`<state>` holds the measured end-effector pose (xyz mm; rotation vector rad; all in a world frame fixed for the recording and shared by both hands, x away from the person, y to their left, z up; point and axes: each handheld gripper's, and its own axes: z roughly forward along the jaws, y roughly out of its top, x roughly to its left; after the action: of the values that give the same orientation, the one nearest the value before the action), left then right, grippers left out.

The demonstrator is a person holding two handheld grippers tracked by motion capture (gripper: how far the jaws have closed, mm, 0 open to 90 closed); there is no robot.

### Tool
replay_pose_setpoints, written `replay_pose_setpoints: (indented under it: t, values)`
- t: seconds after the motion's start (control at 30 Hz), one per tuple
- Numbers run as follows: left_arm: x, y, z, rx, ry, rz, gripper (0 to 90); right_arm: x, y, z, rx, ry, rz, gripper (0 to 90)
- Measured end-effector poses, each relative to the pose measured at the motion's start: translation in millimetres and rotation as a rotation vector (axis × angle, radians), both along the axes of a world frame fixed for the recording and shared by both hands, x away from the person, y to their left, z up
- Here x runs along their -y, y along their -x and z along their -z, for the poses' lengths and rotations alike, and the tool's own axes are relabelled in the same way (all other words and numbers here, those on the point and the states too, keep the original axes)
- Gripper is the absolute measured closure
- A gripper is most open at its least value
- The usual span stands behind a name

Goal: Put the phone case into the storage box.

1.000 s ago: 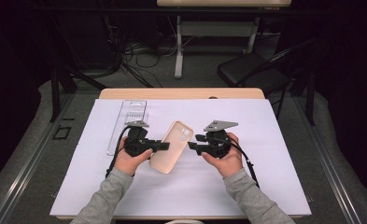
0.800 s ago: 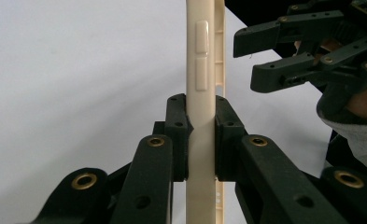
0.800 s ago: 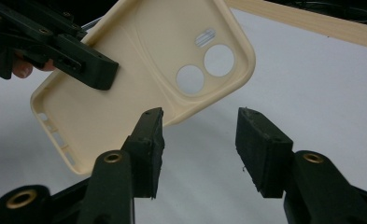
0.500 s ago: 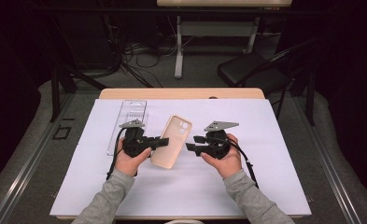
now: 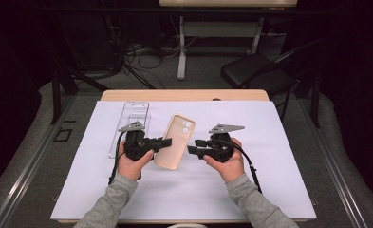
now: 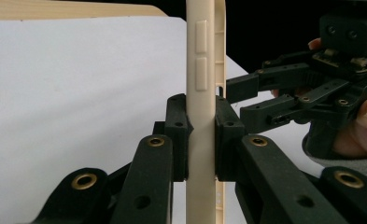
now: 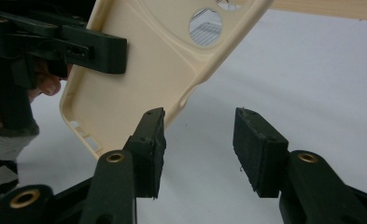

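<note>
A beige phone case (image 5: 176, 140) is held above the white sheet, with my left gripper (image 5: 167, 141) shut on its left long edge. In the left gripper view the pads press on both faces of the case (image 6: 201, 93), which stands edge-on with its side buttons showing. My right gripper (image 5: 190, 150) is open just right of the case's lower corner, holding nothing. In the right gripper view its jaws (image 7: 197, 140) stand apart, and the case's hollow inside (image 7: 139, 84) hangs just beyond the left pad, apart from it. The left gripper (image 7: 111, 51) clamps the case's far edge.
A clear plastic tray (image 5: 129, 121) lies on the white sheet (image 5: 269, 166) to the left, behind the left hand. The wooden table edge (image 5: 184, 95) runs along the back. A black chair (image 5: 255, 71) stands on the floor beyond it.
The case has swung slightly toward the far side of the table in the left gripper. Both hands stay where they were.
</note>
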<state>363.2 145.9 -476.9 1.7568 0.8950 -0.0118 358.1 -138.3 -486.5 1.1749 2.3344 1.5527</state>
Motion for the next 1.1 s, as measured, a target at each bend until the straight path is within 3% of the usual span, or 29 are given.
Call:
replay_pose_setpoints:
  t: [0.6,0.83,1.1]
  values:
    - [3.4,4.4,-0.3,0.047,0.045,0.022,80.5,0.2,-2.6,8.4,-0.132,-0.159,-0.032,56.0]
    - [5.1,6.2,0.4,0.058,0.053,0.021,80.4,-0.1,-3.5,12.3,-0.173,-0.197,-0.041,57.7]
    - [8.1,7.5,1.3,0.065,0.051,0.032,80.5,-0.6,-3.5,14.0,-0.178,-0.203,-0.042,60.0]
